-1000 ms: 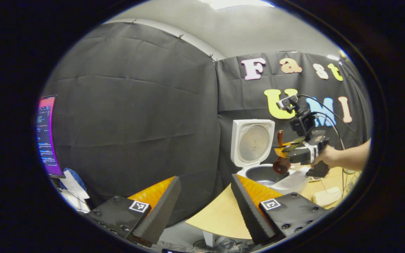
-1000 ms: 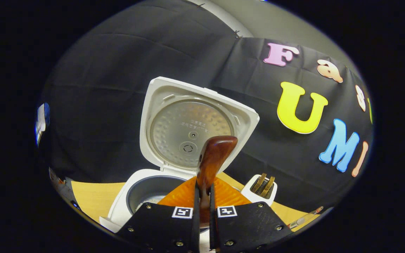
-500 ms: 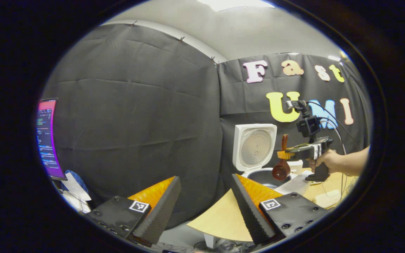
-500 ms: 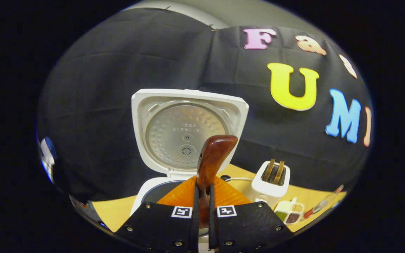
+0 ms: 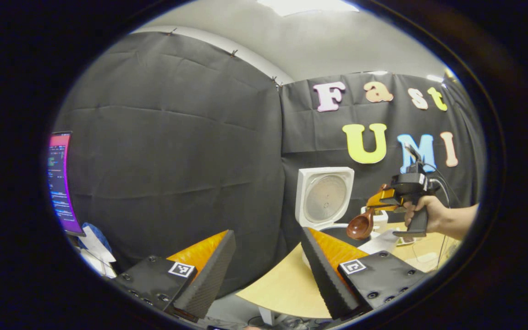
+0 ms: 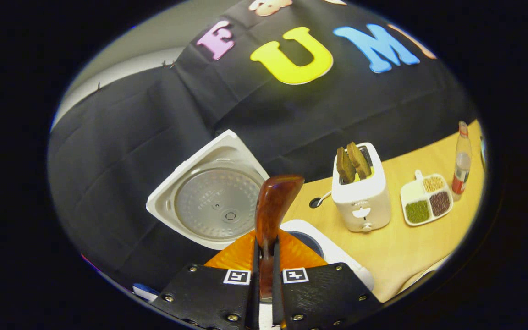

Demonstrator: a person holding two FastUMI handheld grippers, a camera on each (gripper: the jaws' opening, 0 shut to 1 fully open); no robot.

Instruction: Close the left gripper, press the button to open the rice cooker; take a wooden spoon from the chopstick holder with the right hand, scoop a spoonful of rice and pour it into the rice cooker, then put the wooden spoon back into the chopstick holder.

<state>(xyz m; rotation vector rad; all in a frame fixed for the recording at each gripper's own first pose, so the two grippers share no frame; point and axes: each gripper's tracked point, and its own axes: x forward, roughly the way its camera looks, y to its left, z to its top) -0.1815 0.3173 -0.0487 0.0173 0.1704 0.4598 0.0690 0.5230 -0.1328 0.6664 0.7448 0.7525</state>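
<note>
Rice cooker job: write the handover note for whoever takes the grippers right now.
Right gripper: shut on the wooden spoon, handle end sticking up; in the left gripper view its bowl hangs beside the open cooker.
Left gripper: open, holding nothing, back from the table edge.
Rice cooker: lid up, pot exposed. Toaster and divided dish stand to its right.
Done: lid opened, spoon taken.
Left: return the spoon to the chopstick holder. Whether rice was poured, I cannot tell.
</note>
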